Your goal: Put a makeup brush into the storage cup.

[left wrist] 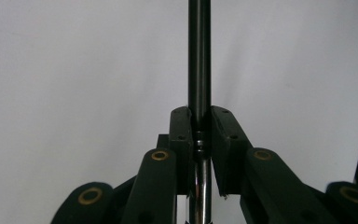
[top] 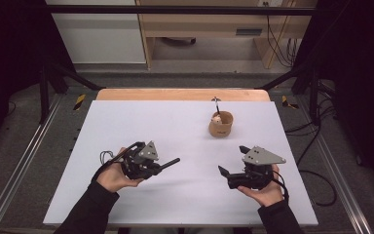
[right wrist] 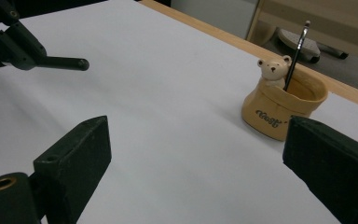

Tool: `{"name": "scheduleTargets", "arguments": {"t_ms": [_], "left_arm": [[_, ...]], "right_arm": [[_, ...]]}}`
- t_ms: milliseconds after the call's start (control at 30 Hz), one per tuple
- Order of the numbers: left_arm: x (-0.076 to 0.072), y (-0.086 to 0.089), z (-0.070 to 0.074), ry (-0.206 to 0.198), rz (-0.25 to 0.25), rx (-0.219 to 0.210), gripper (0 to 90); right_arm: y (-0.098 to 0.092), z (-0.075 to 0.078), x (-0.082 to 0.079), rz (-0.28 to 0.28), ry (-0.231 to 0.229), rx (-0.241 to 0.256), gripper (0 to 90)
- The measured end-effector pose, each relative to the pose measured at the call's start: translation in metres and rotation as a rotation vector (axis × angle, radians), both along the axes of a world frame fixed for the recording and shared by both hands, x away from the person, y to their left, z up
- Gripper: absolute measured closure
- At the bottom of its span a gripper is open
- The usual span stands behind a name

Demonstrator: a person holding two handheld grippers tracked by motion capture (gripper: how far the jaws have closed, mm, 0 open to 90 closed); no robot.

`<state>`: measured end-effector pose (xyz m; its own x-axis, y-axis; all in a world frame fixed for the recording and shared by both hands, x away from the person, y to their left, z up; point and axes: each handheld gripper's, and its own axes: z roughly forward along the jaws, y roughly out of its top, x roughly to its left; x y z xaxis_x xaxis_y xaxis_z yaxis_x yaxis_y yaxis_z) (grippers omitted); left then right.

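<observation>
My left gripper point(top: 157, 166) is low over the white table sheet, shut on a slim black rod point(top: 171, 163) that sticks out toward the right. In the left gripper view both jaws press on the rod point(left wrist: 199, 70), which has a silver section below the pads. My right gripper point(top: 231, 160) hovers at the front right, open wide, with nothing between its fingers point(right wrist: 74, 154). A tan cup point(top: 221, 124) with a small bear figure point(right wrist: 274, 69) on its rim stands at the far right. A thin dark stick point(right wrist: 296, 51) leans upright inside the cup point(right wrist: 279, 107).
The white sheet point(top: 165, 122) lies on a wooden table whose bare edge point(top: 175, 94) shows at the back. Black frame posts stand on both sides, and cables lie on the floor at the right. The left gripper point(right wrist: 14, 42) and rod tip point(right wrist: 65, 62) appear far off in the right gripper view.
</observation>
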<state>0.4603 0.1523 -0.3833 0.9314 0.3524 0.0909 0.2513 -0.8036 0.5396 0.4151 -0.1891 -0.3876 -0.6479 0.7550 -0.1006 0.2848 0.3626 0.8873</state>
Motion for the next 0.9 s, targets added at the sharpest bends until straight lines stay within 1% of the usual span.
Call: {"name": "scheduleTargets", "arguments": {"t_ms": [133,433,500,667,800,833,867,900], "left_arm": [[-0.003,-0.005,0.001,0.0,-0.021,-0.004,78.8],[-0.006,-0.016,0.002,0.027,-0.063,-0.028,78.8],[-0.006,-0.018,0.002,0.029,-0.071,-0.02,78.8],[-0.004,-0.02,0.002,0.039,-0.074,-0.03,78.8],[-0.002,-0.022,0.003,0.047,-0.078,-0.033,78.8],[-0.003,-0.023,0.002,0.051,-0.069,-0.05,78.8],[-0.002,-0.024,0.003,0.052,-0.082,-0.036,78.8],[-0.002,-0.025,0.003,0.054,-0.083,-0.031,78.8]], "right_arm": [[0.008,0.003,0.001,0.028,0.004,-0.029,8.2],[0.019,0.007,0.001,0.07,0.005,-0.081,8.1],[0.021,0.008,0.001,0.078,0.004,-0.091,8.2],[0.024,0.012,0.001,0.093,0.002,-0.111,8.2],[0.028,0.015,0.001,0.111,0.001,-0.142,8.2],[0.029,0.015,0.001,0.113,0.002,-0.147,8.3],[0.03,0.016,0.001,0.12,-0.001,-0.154,8.3],[0.032,0.017,0.0,0.123,0.001,-0.159,8.3]]}}
